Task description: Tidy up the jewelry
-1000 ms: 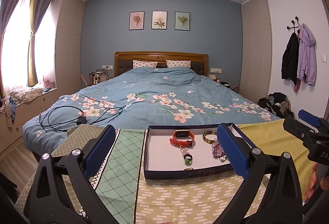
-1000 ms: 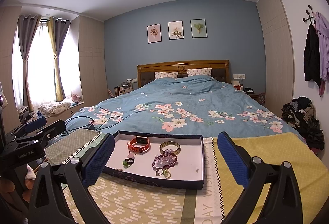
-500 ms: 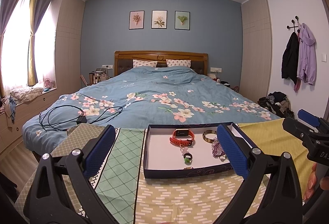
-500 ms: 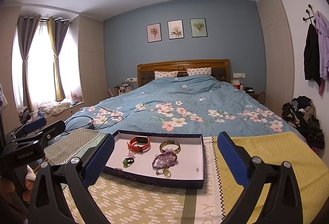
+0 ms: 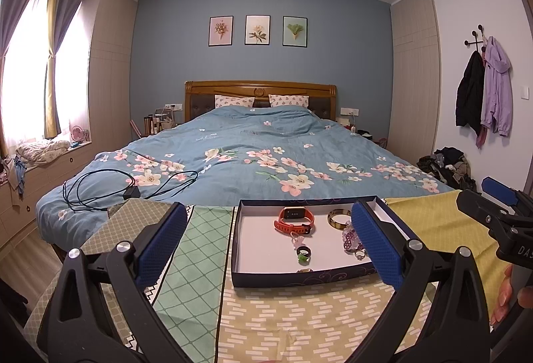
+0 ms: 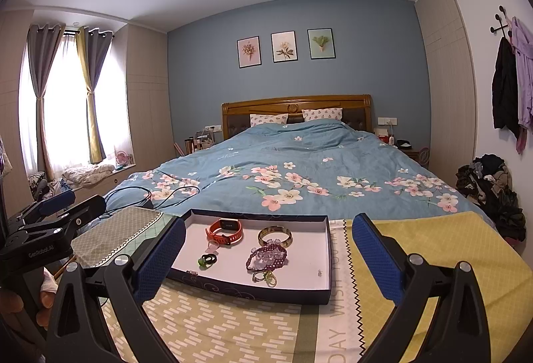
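A dark blue shallow box [image 5: 299, 278] [image 6: 253, 291] with a white floor sits on the patterned cloth. In it lie an orange smart band [image 5: 294, 219] [image 6: 226, 230], a gold bangle [image 5: 339, 218] [image 6: 275, 236], a purple bead bracelet [image 6: 266, 257] [image 5: 349, 238], a green-stone ring [image 5: 303, 253] [image 6: 206, 260] and small rings [image 6: 264, 277]. My left gripper [image 5: 266, 243] is open just short of the box, its right pad hiding part of the beads. Open too, my right gripper [image 6: 266, 256] hovers before the box with nothing held.
The patchwork tablecloth [image 5: 299, 319] [image 6: 433, 249] covers the table at the foot of a bed with a blue floral duvet [image 5: 266, 156]. A black cable [image 5: 110, 186] lies on the duvet's left. Clothes are piled on the floor at right [image 6: 493, 189]. A hand [image 5: 506, 296] grips the right tool.
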Demonstrator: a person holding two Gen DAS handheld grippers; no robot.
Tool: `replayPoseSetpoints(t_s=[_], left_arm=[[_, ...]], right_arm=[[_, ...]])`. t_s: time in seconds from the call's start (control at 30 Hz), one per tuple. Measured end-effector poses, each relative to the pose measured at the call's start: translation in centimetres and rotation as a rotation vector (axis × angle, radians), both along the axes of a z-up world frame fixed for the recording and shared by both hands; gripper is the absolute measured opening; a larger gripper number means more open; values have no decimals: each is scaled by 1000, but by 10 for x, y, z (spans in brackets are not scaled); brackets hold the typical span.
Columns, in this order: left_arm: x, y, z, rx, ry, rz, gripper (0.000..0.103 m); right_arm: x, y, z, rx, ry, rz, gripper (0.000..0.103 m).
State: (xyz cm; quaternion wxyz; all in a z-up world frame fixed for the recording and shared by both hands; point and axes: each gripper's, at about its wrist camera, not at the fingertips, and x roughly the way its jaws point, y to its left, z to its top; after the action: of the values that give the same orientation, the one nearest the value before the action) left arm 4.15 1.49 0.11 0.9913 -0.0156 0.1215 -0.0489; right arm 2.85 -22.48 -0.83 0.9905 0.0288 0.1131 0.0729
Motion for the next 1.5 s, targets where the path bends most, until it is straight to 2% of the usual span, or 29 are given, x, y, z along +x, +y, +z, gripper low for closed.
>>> replayPoseSetpoints(t_s=[1.5], left_arm=[[-3,7,-5,-2,16,-10,97]], right_arm=[[0,0,-6,0,10,2,97]])
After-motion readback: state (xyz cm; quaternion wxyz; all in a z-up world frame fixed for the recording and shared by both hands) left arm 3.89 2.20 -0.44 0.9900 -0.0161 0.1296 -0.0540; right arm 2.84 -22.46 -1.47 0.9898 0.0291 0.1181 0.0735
